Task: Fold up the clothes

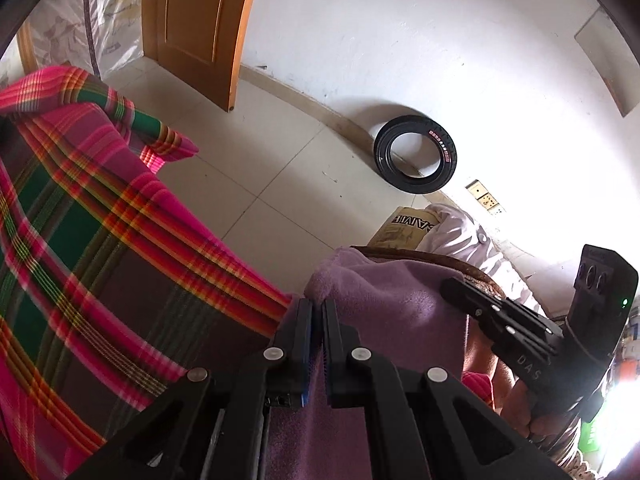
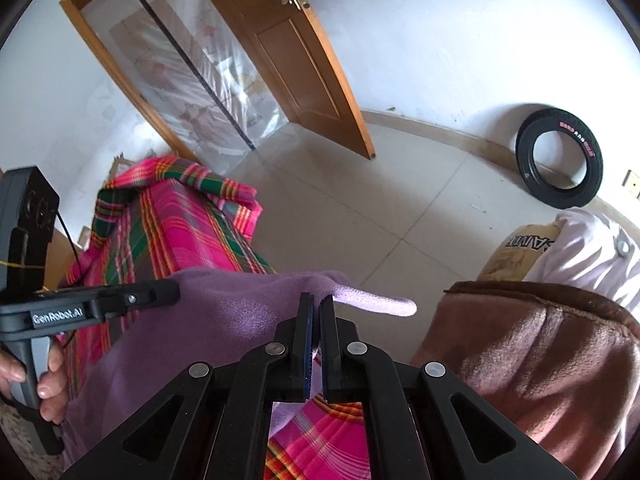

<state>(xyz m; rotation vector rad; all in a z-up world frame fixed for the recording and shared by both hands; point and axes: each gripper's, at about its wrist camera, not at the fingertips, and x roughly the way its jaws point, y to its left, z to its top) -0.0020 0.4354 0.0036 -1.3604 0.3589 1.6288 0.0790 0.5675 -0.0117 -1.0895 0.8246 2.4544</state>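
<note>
Purple fleece garment hangs stretched between my two grippers, lifted off the plaid sheet.

Left gripper: jaws nearly closed, pinching the fleece edge; the cloth runs down between the fingers and bunches just past the tips to the right. In the right wrist view it comes in from the left with its tip buried in the fleece, a hand wrapped on the handle.

Right gripper: jaws pressed almost together on a fold of the same fleece; a pale flap sticks out just beyond the tips to the right. Through the gap under my jaws I see plaid sheet.

Brown plush blanket sits right of my right jaws, near but not touching them. Behind it, a white garment and a printed bag.

Far ahead: tiled floor, a black tyre leaning on the white wall, an open wooden door.
</note>
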